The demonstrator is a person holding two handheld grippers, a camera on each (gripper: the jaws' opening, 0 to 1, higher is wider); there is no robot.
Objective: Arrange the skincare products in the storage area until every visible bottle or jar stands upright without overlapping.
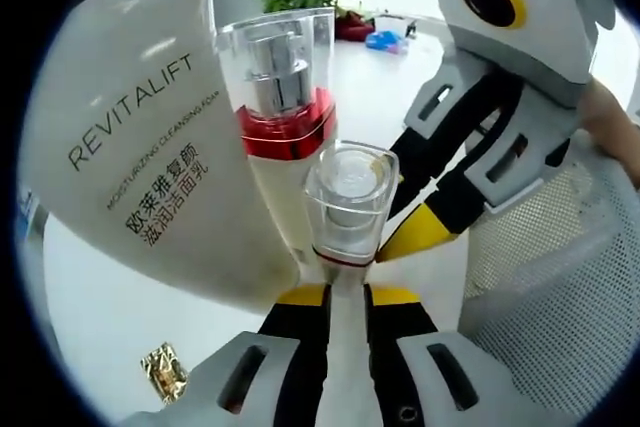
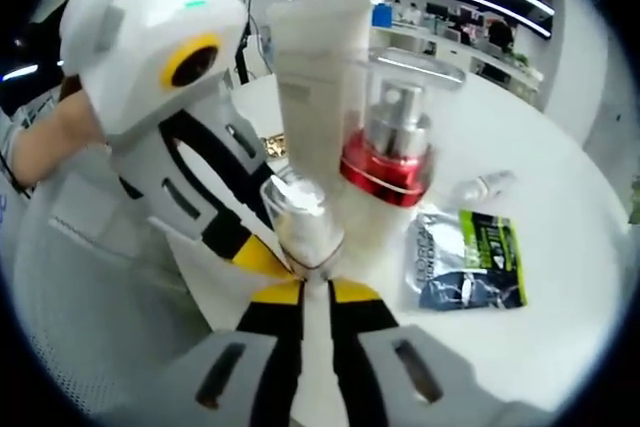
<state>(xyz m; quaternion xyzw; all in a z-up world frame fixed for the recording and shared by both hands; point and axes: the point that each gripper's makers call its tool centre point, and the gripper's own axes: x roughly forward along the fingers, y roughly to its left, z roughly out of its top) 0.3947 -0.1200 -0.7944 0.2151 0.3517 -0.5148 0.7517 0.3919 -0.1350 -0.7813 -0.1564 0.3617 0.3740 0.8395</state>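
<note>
Nearest the lens in the left gripper view, the left gripper has its yellow-tipped black jaws pressed against a small white bottle with a clear plastic cap, pinching its body just under the cap. In the right gripper view, the right gripper looks closed on the same small bottle from the opposite side, so both seem to clamp one item held above the white round tabletop.

Just behind the small bottle stands a taller pump bottle with a red collar and a clear cover, and beside that a white squeeze tube printed REVITALIFT, both apparently upright. A white mesh basket sits at the edge of the left gripper view, behind the right gripper; whether it is the storage area I cannot tell.

By my reading the task is only partly done: the small bottle is not yet set down, a dark and green sachet and a small clear bottle lie flat on the tabletop, and a gold wrapped item lies loose near the left gripper.
</note>
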